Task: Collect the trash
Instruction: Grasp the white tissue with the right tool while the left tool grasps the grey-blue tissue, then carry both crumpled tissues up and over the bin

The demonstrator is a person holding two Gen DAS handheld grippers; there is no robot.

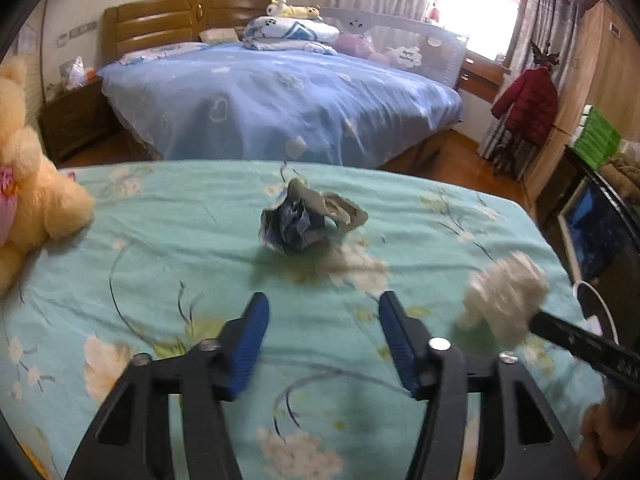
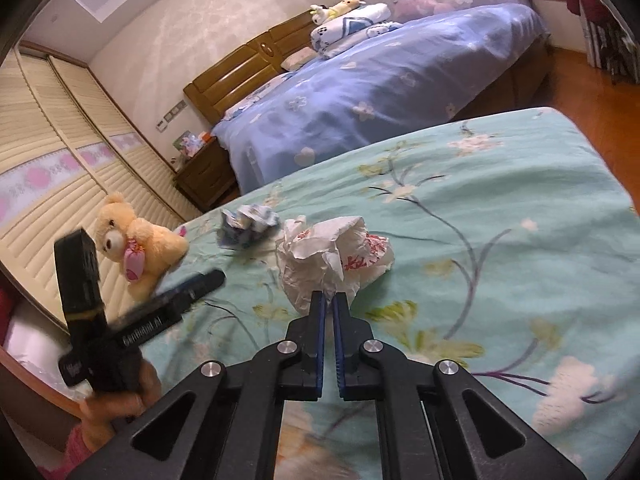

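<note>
Bedroom, floral bedspread [image 2: 500,208]. White wrapper [image 2: 320,260] is pinched in right gripper [image 2: 328,298] jaws; left gripper [image 1: 322,304] jaws gape, empty. Blue wad [image 1: 290,224], ahead, judged next; a bin is needed.

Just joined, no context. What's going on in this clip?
A person with a claw in each hand is picking trash off a floral bedsheet. The right claw is shut on a crumpled white wrapper. The left claw is open and empty, aimed at a crumpled blue paper ball lying ahead of it.
</note>
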